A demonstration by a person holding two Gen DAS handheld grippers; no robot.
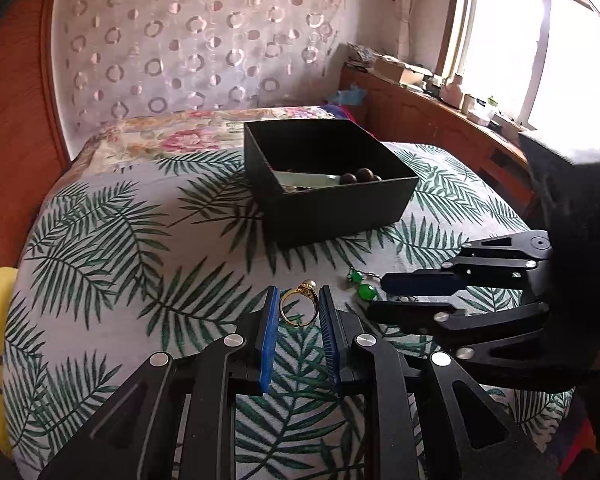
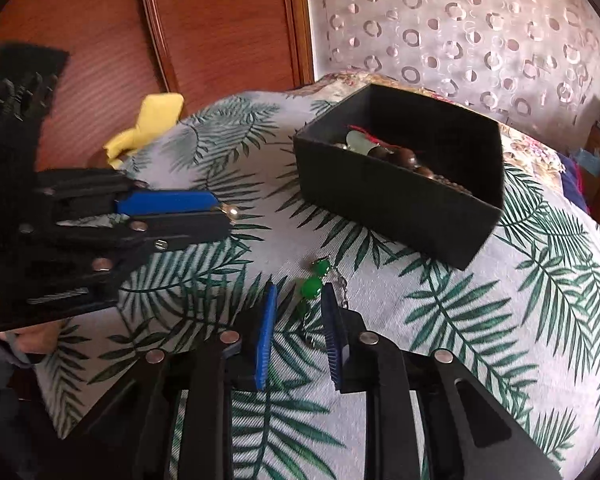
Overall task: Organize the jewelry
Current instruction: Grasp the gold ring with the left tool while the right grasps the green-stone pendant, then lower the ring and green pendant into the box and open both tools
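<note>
gold ring (image 1: 299,306) between left tool (image 1: 299,300) pads, green earrings (image 2: 312,286) between right tool (image 2: 298,300) pads

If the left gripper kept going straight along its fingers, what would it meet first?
The gold ring lying between the left gripper's open fingertips; beyond it, probably the black box, though depth is unclear.

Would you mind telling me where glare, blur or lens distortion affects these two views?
Left wrist view: the window is blown out white, and the fisheye bends the bed edges. Right wrist view: even light, no glare; the left gripper looks soft and blurred, the black box sharp.
</note>
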